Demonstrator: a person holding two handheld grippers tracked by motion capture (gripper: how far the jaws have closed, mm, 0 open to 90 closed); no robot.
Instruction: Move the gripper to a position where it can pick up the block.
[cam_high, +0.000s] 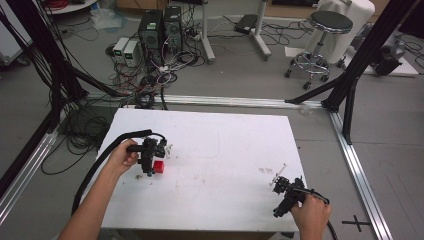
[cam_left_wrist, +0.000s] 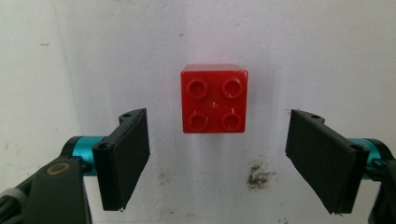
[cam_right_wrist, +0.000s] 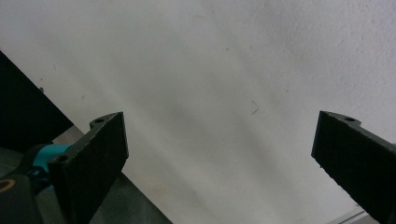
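Note:
A small red brick (cam_high: 159, 166) with four studs lies on the white table (cam_high: 215, 145) at the left. My left gripper (cam_high: 151, 167) hovers right over it, pointing down. In the left gripper view the red brick (cam_left_wrist: 214, 99) sits just beyond the gap between the two black pads (cam_left_wrist: 126, 156), which stand wide apart and touch nothing; the left gripper (cam_left_wrist: 218, 161) is open. My right gripper (cam_high: 281, 184) is held low near the table's front right corner. In the right gripper view its gripper (cam_right_wrist: 219, 163) is open over bare white tabletop.
A dark smudge (cam_left_wrist: 258, 175) marks the table near the brick. Beyond the table's far edge lie tangled cables and computer boxes (cam_high: 160, 30), a round stool (cam_high: 322, 40) and black frame posts (cam_high: 360, 55). An aluminium rail (cam_high: 357, 165) runs along the right side.

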